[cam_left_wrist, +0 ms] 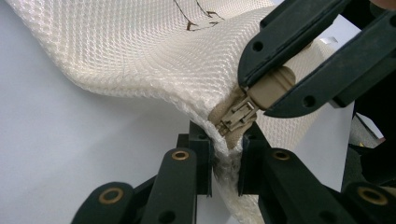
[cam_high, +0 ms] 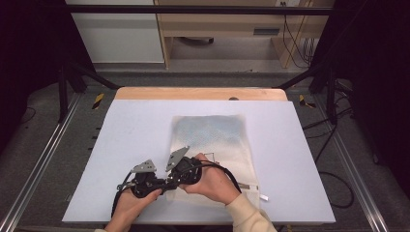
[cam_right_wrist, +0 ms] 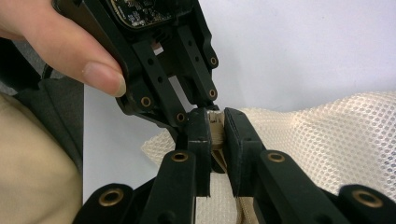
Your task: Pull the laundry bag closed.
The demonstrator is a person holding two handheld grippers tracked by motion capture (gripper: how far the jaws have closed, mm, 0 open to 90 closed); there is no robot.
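High view: a cream mesh bag [cam_high: 212, 145] lies flat on the pale table [cam_high: 125, 145], its near left corner lifted between the two grippers. The left gripper [cam_high: 145, 183] and right gripper [cam_high: 186, 171] meet at that corner, each held by one of the person's hands, with the left hand [cam_high: 128, 205] low and the right hand [cam_high: 212, 183] beside it.

In the left gripper view the mesh bag [cam_left_wrist: 140, 51] rises up and away from the jaws in a soft curve; its weave is a fine honeycomb net, off-white, with a thin dark line drawing near the far edge that is too small to read. The left gripper [cam_left_wrist: 227, 154] has its jaws closed on the bag's edge, pinching the mesh and the tan zipper tape just below the zipper slider [cam_left_wrist: 236, 116]. Directly ahead of and above those jaws, the right gripper [cam_left_wrist: 280, 86] comes in from the upper right and clamps the beige zipper pull tab [cam_left_wrist: 275, 86].

In the right gripper view the right gripper [cam_right_wrist: 215, 135] is closed on the tab [cam_right_wrist: 215, 128], with the mesh bag [cam_right_wrist: 336, 140] spreading to the right of its jaws and the left gripper [cam_right_wrist: 201, 100] facing it from just beyond the tips. A thumb [cam_right_wrist: 70, 51] rests on the left gripper's body. No brand or readable writing shows on the bag.
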